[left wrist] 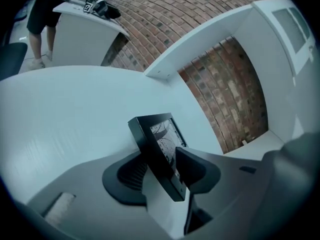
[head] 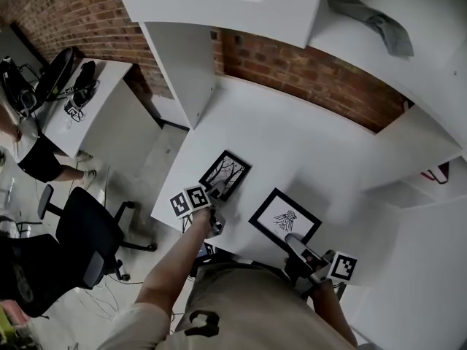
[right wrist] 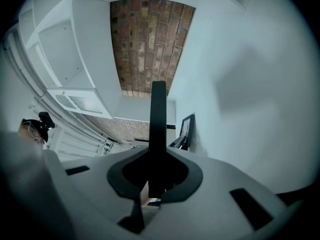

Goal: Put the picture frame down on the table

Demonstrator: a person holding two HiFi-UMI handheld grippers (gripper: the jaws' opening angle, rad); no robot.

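Left gripper (head: 217,194) jaws released; picture frame (head: 225,175) rests loose between them on desk (head: 292,144). Right gripper (head: 294,243) clenched on second frame (head: 286,217), at 4 o'clock. Risk: if I back out crooked, a jaw drags it off the 7 o'clock edge.

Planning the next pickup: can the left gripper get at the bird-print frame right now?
Probably not yet: the left gripper has the tree-print frame between its open jaws, and the right gripper is shut on the bird-print frame.

An office-like workroom: exposed brick wall (head: 306,71) at the far side, white table (head: 306,152) and shelving (head: 430,79), black swivel chair (head: 84,235) and second desk (head: 98,111) at left.
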